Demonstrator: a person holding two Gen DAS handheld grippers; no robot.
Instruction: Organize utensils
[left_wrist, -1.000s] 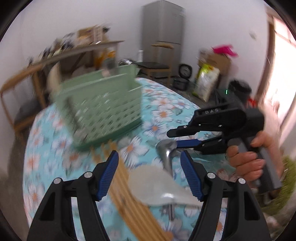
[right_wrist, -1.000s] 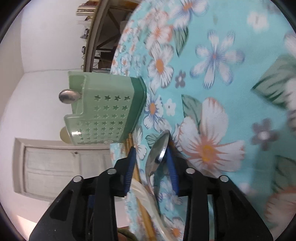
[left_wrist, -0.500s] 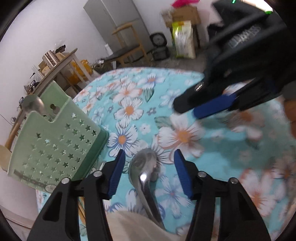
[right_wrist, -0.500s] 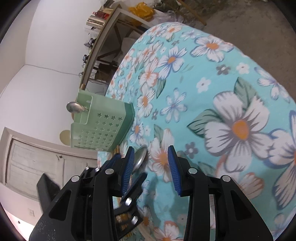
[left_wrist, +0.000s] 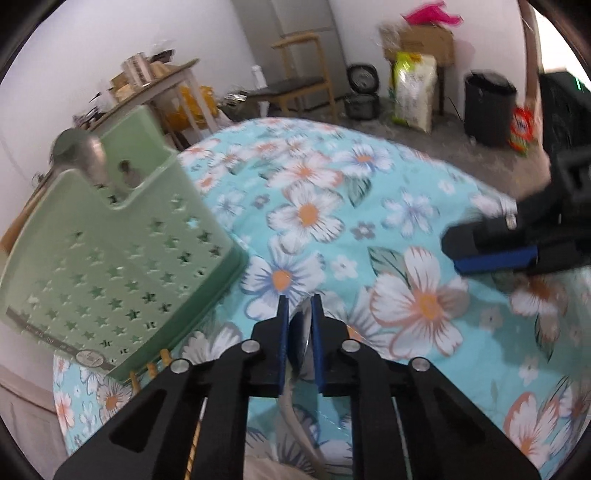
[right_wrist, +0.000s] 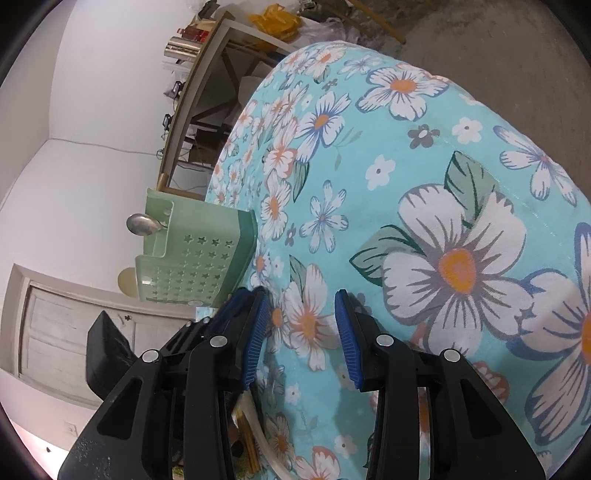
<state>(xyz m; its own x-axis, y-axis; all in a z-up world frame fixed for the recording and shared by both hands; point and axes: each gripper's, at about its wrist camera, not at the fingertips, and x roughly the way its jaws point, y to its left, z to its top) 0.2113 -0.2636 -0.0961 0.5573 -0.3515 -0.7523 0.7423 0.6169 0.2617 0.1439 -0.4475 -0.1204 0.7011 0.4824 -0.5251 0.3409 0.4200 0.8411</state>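
My left gripper (left_wrist: 299, 302) points down at the flowered tablecloth (left_wrist: 406, 206) and its jaws are closing. A metal spoon (left_wrist: 305, 326) stands edge-on between the blue pads, which touch its bowl. Its handle runs back under the gripper. The green star-holed basket (left_wrist: 122, 258) stands tilted at the left, with another metal spoon (left_wrist: 75, 147) sticking out of its top. Wooden chopsticks (left_wrist: 162, 363) lie by the basket's foot. My right gripper (right_wrist: 301, 306) hovers open over the cloth with nothing between its fingers. It also shows as the right gripper (left_wrist: 491, 251) at the right edge.
The basket (right_wrist: 195, 258) and my left gripper (right_wrist: 218, 317) sit left of the right fingers. Beyond the table are a wooden chair (left_wrist: 303, 81), a black bin (left_wrist: 487, 107), a sack (left_wrist: 413, 92) and a cluttered wooden side table (left_wrist: 155, 81).
The left jaws have come together onto the metal spoon, which now stands on edge between the pads. The left gripper moved down and forward. The right gripper drew away to the right.
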